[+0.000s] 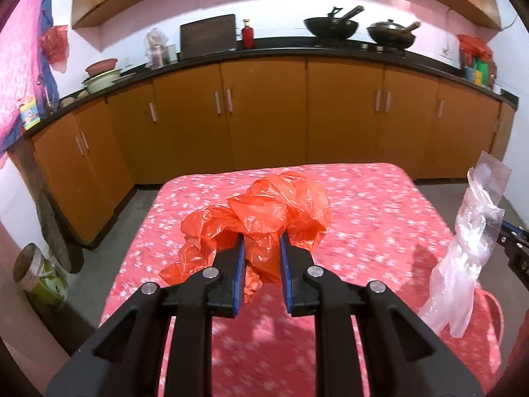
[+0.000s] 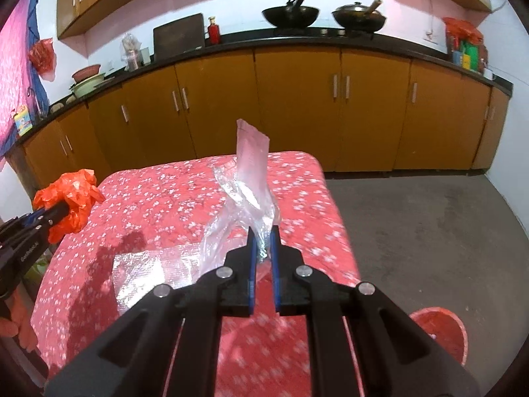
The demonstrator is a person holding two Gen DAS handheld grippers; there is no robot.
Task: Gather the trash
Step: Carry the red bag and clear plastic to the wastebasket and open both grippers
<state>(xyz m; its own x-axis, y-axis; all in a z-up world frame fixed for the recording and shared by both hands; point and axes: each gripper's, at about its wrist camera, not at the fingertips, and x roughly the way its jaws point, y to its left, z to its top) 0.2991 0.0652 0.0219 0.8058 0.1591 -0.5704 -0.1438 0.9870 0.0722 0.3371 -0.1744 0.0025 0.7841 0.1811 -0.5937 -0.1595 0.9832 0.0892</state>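
Left wrist view looks down its two fingers at a table [image 1: 380,198] under a pink flowered cloth. The left gripper [image 1: 262,244] pinches a crumpled orange plastic bag [image 1: 264,211], its blue pads pressed into the film; the bag is lifted off the cloth over the table's middle. At the right edge of this view the right gripper [image 1: 506,235] holds a clear plastic wrapper [image 1: 469,241] upright above the table's right side, near a red bin [image 1: 496,314] low beside the table.

From the right wrist view, the right gripper [image 2: 263,236] is nearly pressed together on the clear wrapper [image 2: 251,178], which sticks up between the pads. A second clear plastic sheet [image 2: 145,271] lies flat on the cloth, just left of the fingers. The table's far edge and right edge are both in sight; bare grey floor [image 2: 429,225] runs open from the right edge to the orange cabinets [image 2: 297,106]. The red bin [image 2: 443,330] stands on that floor, close to the table's near right corner.
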